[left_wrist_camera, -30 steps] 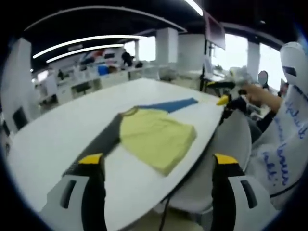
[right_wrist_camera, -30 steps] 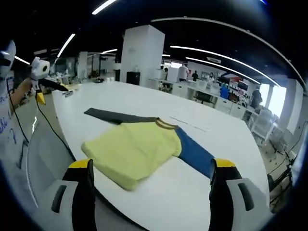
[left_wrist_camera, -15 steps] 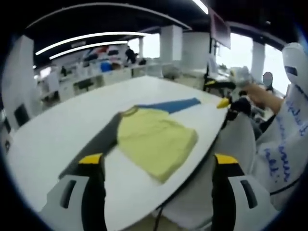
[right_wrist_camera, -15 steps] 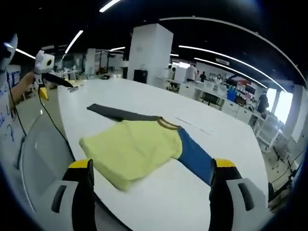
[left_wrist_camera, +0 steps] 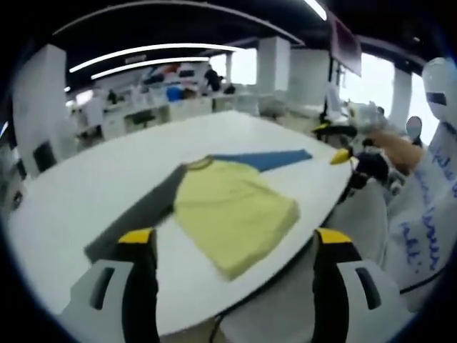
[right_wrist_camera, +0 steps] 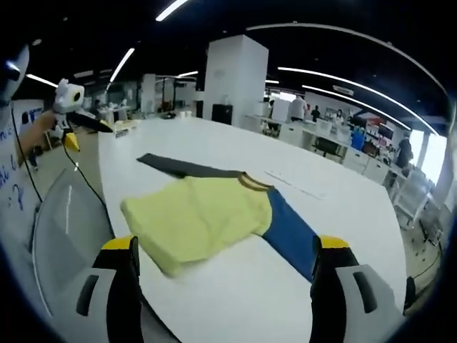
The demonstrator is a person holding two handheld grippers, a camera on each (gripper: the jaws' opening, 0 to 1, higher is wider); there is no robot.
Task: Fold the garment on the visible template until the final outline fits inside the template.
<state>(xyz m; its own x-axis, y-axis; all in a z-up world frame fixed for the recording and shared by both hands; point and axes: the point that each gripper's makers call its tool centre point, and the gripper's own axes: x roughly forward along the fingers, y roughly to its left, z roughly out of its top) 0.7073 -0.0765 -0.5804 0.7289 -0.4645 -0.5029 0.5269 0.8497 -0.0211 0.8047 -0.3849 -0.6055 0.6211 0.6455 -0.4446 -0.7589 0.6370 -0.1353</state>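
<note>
1. Left gripper: in the left gripper view its two yellow-tipped jaws rise at 7 and 5 o'clock, spread wide with nothing between them. They hang above the near edge of the white table, touching nothing.
2. Right gripper: in the right gripper view its jaws stand in the same way, wide apart and empty, over the near table edge.
3. Garment: it lies flat on the table, just beyond the jaws. In the left gripper view the yellow body is at the view centre and reaches toward 5 o'clock, close to the table edge.
4. Sleeves, left gripper view: the dark grey sleeve runs from the collar toward 8 o'clock. The blue sleeve runs toward 2 o'clock.
5. Sleeves, right gripper view: the yellow body lies left of centre. The blue sleeve runs toward 4 o'clock and the grey sleeve toward 10 o'clock.
6. Template: no outline can be made out under the garment in either view.
7. Person: in the left gripper view, a white sleeve with writing stands at 3 o'clock.
8. Background: an open office with white columns, desks and ceiling light strips.
</note>
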